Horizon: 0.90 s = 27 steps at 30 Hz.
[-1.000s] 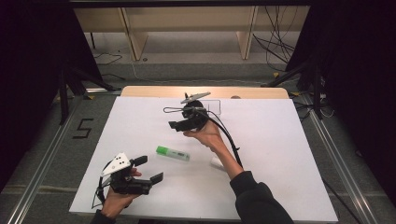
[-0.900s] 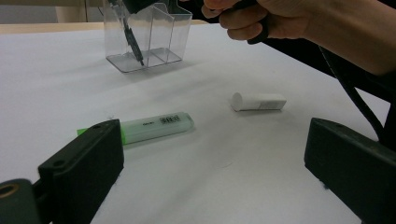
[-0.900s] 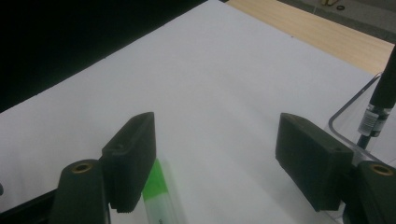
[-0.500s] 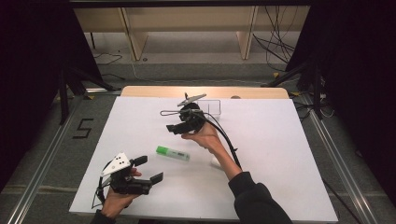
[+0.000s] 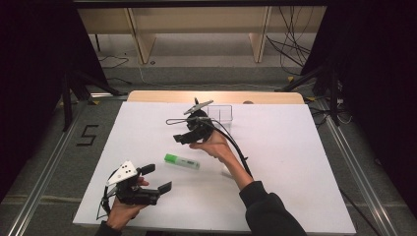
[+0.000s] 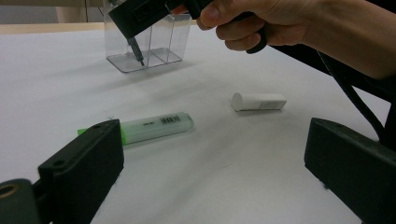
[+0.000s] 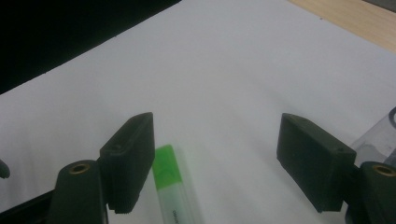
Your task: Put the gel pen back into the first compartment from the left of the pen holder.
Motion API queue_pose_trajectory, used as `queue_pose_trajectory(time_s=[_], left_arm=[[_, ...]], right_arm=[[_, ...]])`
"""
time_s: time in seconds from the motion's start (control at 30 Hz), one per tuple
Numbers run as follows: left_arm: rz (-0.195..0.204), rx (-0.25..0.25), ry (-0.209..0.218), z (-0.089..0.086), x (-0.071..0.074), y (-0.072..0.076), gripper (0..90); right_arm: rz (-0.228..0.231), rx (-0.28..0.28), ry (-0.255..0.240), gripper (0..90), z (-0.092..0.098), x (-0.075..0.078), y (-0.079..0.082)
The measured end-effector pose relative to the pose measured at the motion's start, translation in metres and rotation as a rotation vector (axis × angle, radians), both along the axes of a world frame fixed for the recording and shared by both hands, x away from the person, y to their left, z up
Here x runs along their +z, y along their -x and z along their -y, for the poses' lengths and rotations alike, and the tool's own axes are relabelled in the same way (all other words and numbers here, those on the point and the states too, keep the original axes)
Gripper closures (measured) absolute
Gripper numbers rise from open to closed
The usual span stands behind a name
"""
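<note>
Your right gripper [image 5: 183, 136] hangs above the white table [image 5: 305, 162] with its jaws wide apart and nothing between them, just in front of the clear box [image 5: 220, 113], and it looks down toward the green marker [image 5: 182, 161], I think because this is the thing you want to take. The marker lies flat near the middle of the table, with a small white tube [image 6: 258, 101] close beside it. Your left gripper [image 5: 153, 179] rests low at the near edge, also wide open and empty, probably only waiting
</note>
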<state>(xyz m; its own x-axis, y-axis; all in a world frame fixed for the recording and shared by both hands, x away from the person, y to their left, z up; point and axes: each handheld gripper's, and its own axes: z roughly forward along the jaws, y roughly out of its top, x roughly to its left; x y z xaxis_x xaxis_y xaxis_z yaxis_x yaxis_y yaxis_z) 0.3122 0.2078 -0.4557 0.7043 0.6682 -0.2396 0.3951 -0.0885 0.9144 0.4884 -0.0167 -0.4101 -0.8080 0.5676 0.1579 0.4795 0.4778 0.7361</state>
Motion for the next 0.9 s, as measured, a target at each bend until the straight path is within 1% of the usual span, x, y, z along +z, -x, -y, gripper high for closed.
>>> queue_pose_trajectory(time_s=[0.13,0.2,0.23,0.33,0.37,0.43,0.47,0.5,0.57,0.8,0.9], left_arm=[[0.002,-0.001,-0.001,0.000,0.000,0.000,4.2],[0.000,-0.001,0.000,0.000,0.000,0.000,4.2],[0.001,-0.001,0.000,0.000,0.000,0.000,4.2],[0.000,0.001,0.003,0.000,0.000,0.000,4.2],[0.000,0.001,0.003,0.000,0.000,0.000,4.2],[0.001,0.002,0.003,0.000,0.000,0.000,4.2],[0.001,0.003,0.003,0.000,0.000,0.000,4.2],[0.001,0.001,0.001,0.000,0.000,0.000,4.2],[0.000,0.002,0.004,0.000,0.000,0.000,4.2],[0.000,0.004,0.005,0.000,0.000,0.000,4.2],[0.000,0.005,0.002,0.000,0.000,0.000,4.2]], right_arm=[[-0.006,0.014,0.006,28.5,-0.002,-0.002,0.000],[-0.008,0.012,0.009,28.3,-0.003,-0.002,0.001],[-0.009,0.022,0.022,28.4,-0.004,-0.003,0.001],[-0.004,0.040,0.035,28.3,-0.006,-0.005,0.001],[-0.012,0.041,0.042,28.3,-0.007,-0.006,0.001],[-0.010,0.057,0.058,28.2,-0.009,-0.007,0.001],[-0.010,0.057,0.058,28.2,-0.009,-0.007,0.001],[-0.020,0.063,0.075,27.9,-0.012,-0.009,0.003],[-0.032,0.066,0.081,27.5,-0.015,-0.010,0.004],[-0.044,0.091,0.112,26.8,-0.022,-0.015,0.005],[-0.062,0.100,0.126,26.4,-0.026,-0.018,0.006]])
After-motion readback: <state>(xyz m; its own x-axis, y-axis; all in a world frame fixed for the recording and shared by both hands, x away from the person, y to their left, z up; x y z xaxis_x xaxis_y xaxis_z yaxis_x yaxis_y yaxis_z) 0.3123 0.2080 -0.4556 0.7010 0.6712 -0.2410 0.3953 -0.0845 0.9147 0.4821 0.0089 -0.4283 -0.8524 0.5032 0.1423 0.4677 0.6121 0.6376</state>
